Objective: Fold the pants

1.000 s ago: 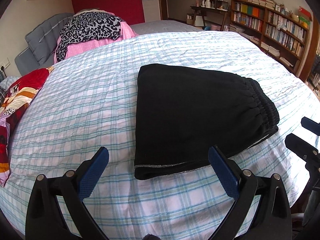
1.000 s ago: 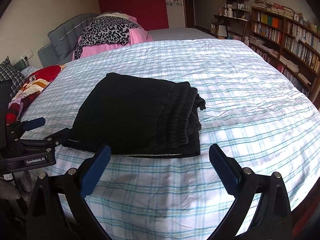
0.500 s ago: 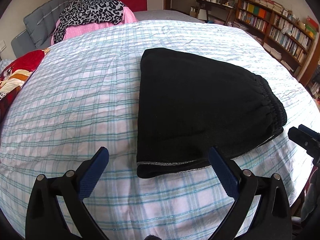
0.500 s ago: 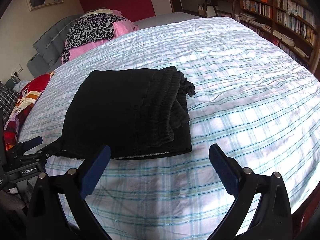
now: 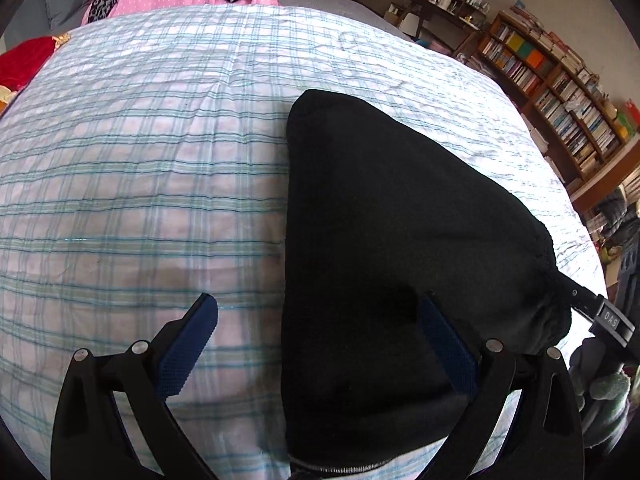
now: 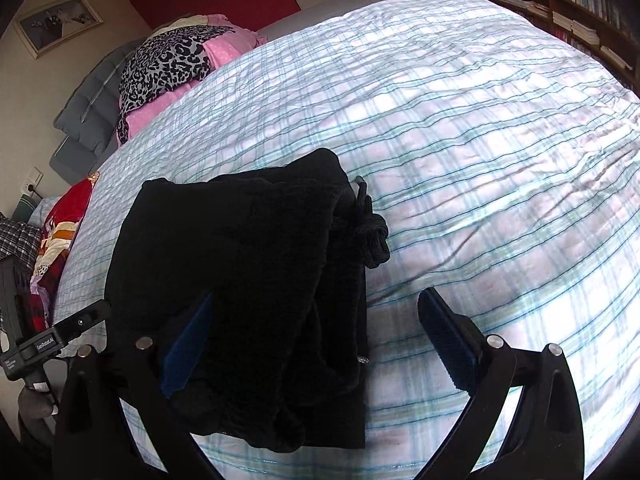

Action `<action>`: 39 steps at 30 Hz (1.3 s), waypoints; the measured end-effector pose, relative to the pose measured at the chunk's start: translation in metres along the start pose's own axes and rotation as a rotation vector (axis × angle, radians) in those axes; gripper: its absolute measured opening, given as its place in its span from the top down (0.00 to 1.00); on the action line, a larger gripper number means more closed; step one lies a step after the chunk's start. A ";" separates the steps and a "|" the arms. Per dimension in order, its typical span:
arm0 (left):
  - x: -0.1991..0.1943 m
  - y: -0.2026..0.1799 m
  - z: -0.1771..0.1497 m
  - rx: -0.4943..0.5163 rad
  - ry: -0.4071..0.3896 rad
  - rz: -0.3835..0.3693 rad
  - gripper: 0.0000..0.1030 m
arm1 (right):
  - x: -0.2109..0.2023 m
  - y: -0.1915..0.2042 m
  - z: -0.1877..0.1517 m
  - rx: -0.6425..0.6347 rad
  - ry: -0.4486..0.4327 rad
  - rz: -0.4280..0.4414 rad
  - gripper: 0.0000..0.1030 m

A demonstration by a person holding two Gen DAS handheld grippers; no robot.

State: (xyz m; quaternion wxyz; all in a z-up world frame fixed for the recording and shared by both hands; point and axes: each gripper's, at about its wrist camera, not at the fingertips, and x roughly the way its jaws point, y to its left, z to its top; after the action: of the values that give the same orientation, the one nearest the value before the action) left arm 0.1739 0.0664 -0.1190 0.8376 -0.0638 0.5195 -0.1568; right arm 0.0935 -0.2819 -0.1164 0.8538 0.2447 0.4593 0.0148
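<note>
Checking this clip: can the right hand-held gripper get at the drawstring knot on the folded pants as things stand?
Probably yes. The drawstring knot lies exposed at the waistband edge of the pants, on the bedsheet, with nothing over it. The right hand-held gripper is open, just short of it.

I count one pair of black pants (image 5: pixel 400 240), folded into a single bundle, with one knotted drawstring (image 6: pixel 370 236) at its waistband. There is one bed (image 5: pixel 140 160) under it, covered by one checked sheet. I hold two grippers: my left gripper (image 5: pixel 320 332) and my right gripper (image 6: pixel 316 332), each with two blue-padded fingers, so four fingers in all. At the head of the bed I see one leopard-print cloth (image 6: pixel 168 60) lying on one pink cloth (image 6: pixel 228 46), and one grey cushion (image 6: pixel 86 108). One red patterned blanket (image 6: pixel 68 216) lies at the side. One framed picture (image 6: pixel 58 26) hangs on the wall. One bookcase (image 5: pixel 560 92) stands along the right wall, its books too many to count.
</note>
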 end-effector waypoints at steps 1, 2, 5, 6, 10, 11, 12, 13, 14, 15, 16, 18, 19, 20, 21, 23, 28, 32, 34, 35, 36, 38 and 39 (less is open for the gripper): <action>0.007 0.006 0.005 -0.025 0.015 -0.028 0.05 | 0.004 -0.002 0.002 0.011 0.011 0.021 0.03; 0.012 0.010 0.010 -0.048 0.029 -0.058 0.05 | 0.008 -0.002 0.002 0.022 0.023 0.050 0.03; 0.029 0.021 0.021 -0.109 0.069 -0.138 0.05 | 0.019 -0.006 0.004 0.044 0.059 0.124 0.03; 0.032 0.023 0.024 -0.115 0.072 -0.155 0.05 | 0.021 -0.005 0.004 0.033 0.065 0.139 0.04; 0.038 0.020 0.032 -0.096 0.085 -0.208 0.05 | 0.032 0.000 0.009 0.014 0.099 0.177 0.15; 0.040 0.020 0.033 -0.089 0.094 -0.226 0.05 | 0.034 0.001 0.011 0.015 0.103 0.180 0.16; 0.042 0.018 0.034 -0.082 0.106 -0.249 0.05 | 0.036 0.001 0.012 0.015 0.108 0.185 0.17; 0.042 0.016 0.032 -0.073 0.115 -0.264 0.05 | 0.038 0.001 0.013 0.012 0.112 0.189 0.17; 0.043 0.014 0.033 -0.065 0.122 -0.271 0.05 | 0.039 0.001 0.013 0.010 0.114 0.193 0.18; 0.043 0.013 0.033 -0.058 0.128 -0.282 0.05 | 0.039 0.001 0.014 0.008 0.117 0.198 0.21; 0.043 0.012 0.034 -0.055 0.132 -0.300 0.05 | 0.039 0.002 0.014 0.007 0.118 0.205 0.23; 0.044 0.013 0.035 -0.062 0.143 -0.348 0.12 | 0.037 0.002 0.015 0.000 0.119 0.220 0.36; 0.045 0.013 0.036 -0.073 0.158 -0.371 0.20 | 0.035 0.002 0.015 -0.003 0.118 0.222 0.39; 0.046 0.014 0.036 -0.078 0.162 -0.368 0.22 | 0.034 0.002 0.015 -0.007 0.116 0.224 0.44; 0.044 0.014 0.036 -0.079 0.166 -0.372 0.26 | 0.032 0.003 0.016 -0.013 0.112 0.225 0.48; 0.042 0.017 0.037 -0.091 0.164 -0.367 0.47 | 0.026 0.005 0.015 -0.031 0.100 0.226 0.54; 0.024 0.014 0.042 -0.094 0.137 -0.389 0.71 | 0.006 0.018 0.022 -0.083 0.051 0.234 0.60; 0.010 -0.005 0.053 -0.051 0.101 -0.372 0.75 | -0.011 0.022 0.033 -0.104 0.008 0.251 0.62; 0.007 -0.011 0.059 -0.049 0.087 -0.374 0.76 | -0.017 0.022 0.041 -0.122 -0.017 0.245 0.62; 0.006 -0.014 0.062 -0.045 0.077 -0.376 0.76 | -0.018 0.020 0.047 -0.123 -0.028 0.245 0.62; 0.006 -0.018 0.066 -0.037 0.069 -0.376 0.76 | -0.020 0.018 0.053 -0.120 -0.039 0.243 0.62; 0.008 -0.026 0.074 -0.027 0.061 -0.382 0.76 | -0.022 0.013 0.068 -0.122 -0.061 0.234 0.62; 0.010 -0.030 0.079 -0.023 0.059 -0.385 0.76 | -0.023 0.010 0.076 -0.129 -0.074 0.226 0.62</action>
State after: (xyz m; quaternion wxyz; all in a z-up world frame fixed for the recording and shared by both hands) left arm 0.2429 0.0308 -0.0837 0.7756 -0.1670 0.5239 -0.3098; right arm 0.1420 -0.3092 -0.0593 0.8770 0.2396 0.3953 0.1313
